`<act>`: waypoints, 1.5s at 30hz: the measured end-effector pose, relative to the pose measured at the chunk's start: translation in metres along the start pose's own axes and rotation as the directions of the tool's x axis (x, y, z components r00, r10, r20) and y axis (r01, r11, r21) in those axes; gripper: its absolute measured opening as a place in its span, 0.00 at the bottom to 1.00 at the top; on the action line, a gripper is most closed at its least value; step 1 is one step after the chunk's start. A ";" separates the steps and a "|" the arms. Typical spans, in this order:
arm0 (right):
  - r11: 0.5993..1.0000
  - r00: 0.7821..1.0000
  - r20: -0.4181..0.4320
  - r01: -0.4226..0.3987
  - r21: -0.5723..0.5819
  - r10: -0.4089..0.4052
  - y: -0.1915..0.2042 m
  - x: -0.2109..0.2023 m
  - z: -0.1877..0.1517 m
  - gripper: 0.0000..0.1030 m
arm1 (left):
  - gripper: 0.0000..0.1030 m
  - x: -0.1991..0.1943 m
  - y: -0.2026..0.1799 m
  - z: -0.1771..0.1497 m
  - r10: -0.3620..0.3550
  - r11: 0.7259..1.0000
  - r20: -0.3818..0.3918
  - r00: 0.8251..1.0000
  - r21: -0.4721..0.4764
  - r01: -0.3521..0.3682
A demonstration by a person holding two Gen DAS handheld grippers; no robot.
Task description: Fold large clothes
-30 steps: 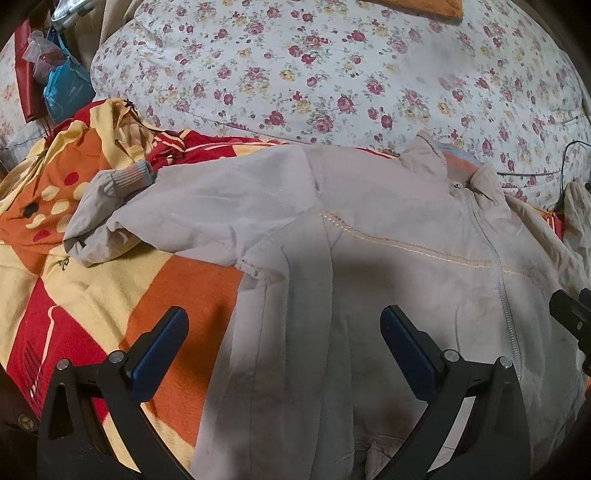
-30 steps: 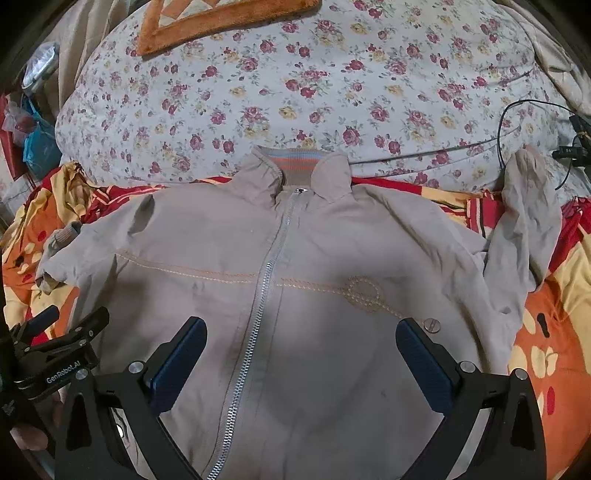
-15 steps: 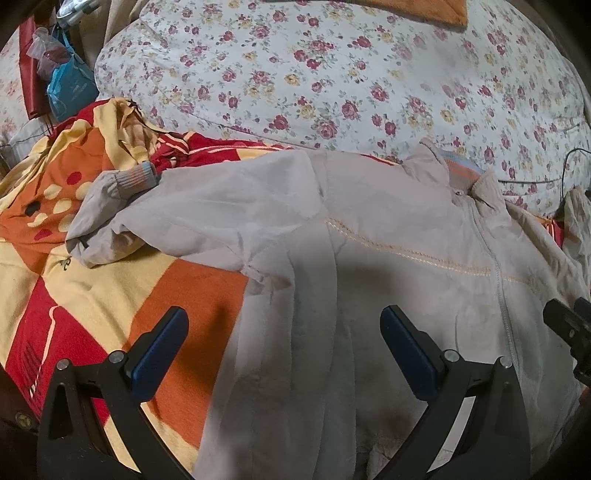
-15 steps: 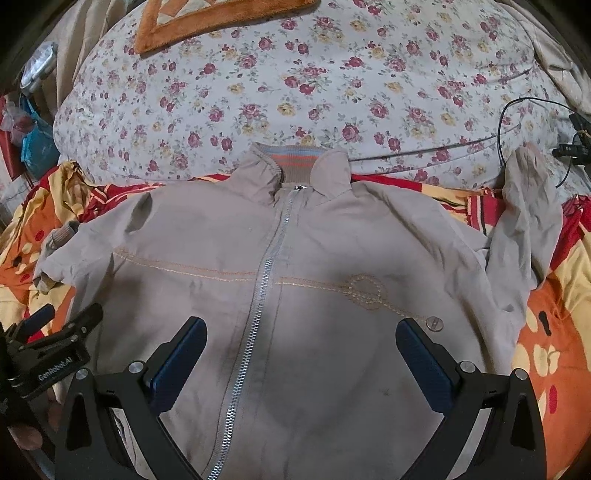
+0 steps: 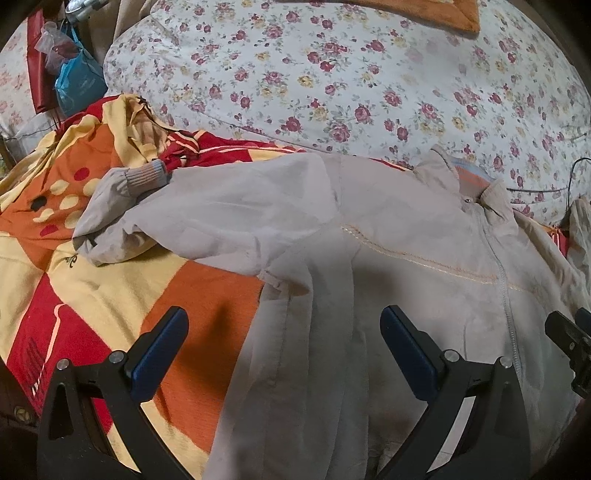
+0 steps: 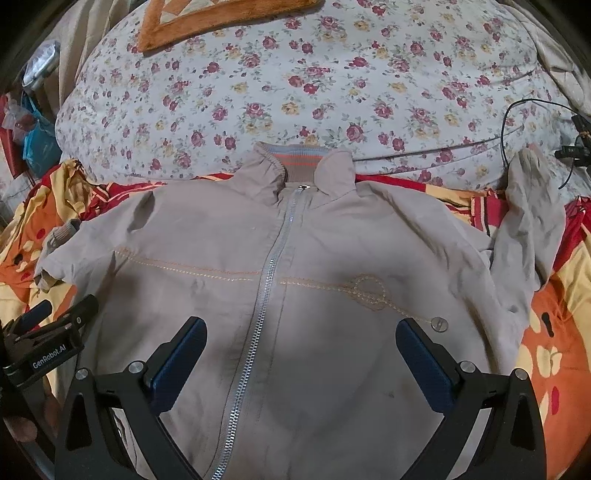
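Note:
A beige zip-up jacket lies front side up on the bed, zipped, collar toward the floral quilt. Its left sleeve is bunched, the ribbed cuff lying on the orange blanket. Its right sleeve points up toward the quilt. My left gripper is open and empty, hovering over the jacket's left side edge. My right gripper is open and empty, hovering over the jacket's lower front, across the zipper. The left gripper also shows at the left edge of the right wrist view.
A red, orange and yellow blanket covers the bed under the jacket. A floral quilt is heaped behind the collar, with an orange mat on it. A black cable lies at the right. Bags hang at the far left.
Both grippers have drifted slightly; the jacket sits a little lower and further right in the left wrist view. The jacket itself has not moved, and both grippers stay open.

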State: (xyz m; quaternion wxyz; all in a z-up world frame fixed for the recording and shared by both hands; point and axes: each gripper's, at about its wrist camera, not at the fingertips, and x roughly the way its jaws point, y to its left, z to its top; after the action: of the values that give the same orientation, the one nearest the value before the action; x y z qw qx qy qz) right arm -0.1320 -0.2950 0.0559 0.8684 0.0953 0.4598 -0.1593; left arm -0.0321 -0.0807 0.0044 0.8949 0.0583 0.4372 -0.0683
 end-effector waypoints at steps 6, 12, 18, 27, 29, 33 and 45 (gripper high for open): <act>1.000 1.000 -0.002 -0.009 0.009 0.009 -0.002 0.002 -0.001 0.99 | 1.00 -0.001 0.002 0.000 0.016 1.000 0.008 1.000 -0.002 -0.016; 1.000 1.000 -0.004 -0.009 0.010 0.009 -0.003 0.001 -0.002 0.99 | 1.00 -0.001 0.003 -0.001 0.024 1.000 0.010 1.000 -0.003 -0.024; 1.000 1.000 0.000 -0.015 0.012 0.015 -0.002 0.002 -0.003 0.99 | 1.00 -0.001 0.004 -0.001 0.026 1.000 0.011 1.000 -0.002 -0.026; 1.000 1.000 0.002 -0.019 0.019 0.019 -0.002 0.003 -0.004 0.99 | 1.00 0.000 0.002 -0.002 0.029 1.000 0.011 1.000 0.005 -0.029; 1.000 1.000 0.000 -0.020 0.020 0.020 -0.002 0.004 -0.004 0.99 | 1.00 0.000 0.002 -0.002 0.030 1.000 0.011 1.000 0.005 -0.030; 1.000 1.000 -0.004 -0.020 0.016 0.020 -0.001 0.005 -0.005 0.99 | 1.00 0.000 0.002 -0.002 0.030 1.000 0.011 0.999 0.005 -0.030; 1.000 1.000 -0.006 -0.022 0.013 0.023 0.000 0.005 -0.004 0.99 | 1.00 0.000 0.002 -0.002 0.030 1.000 0.010 0.999 0.003 -0.030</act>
State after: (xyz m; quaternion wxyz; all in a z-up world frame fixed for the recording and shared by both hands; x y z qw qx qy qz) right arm -0.1324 -0.2944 0.0491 0.8681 0.1064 0.4604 -0.1521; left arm -0.0335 -0.0785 0.0033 0.8979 0.0659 0.4317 -0.0558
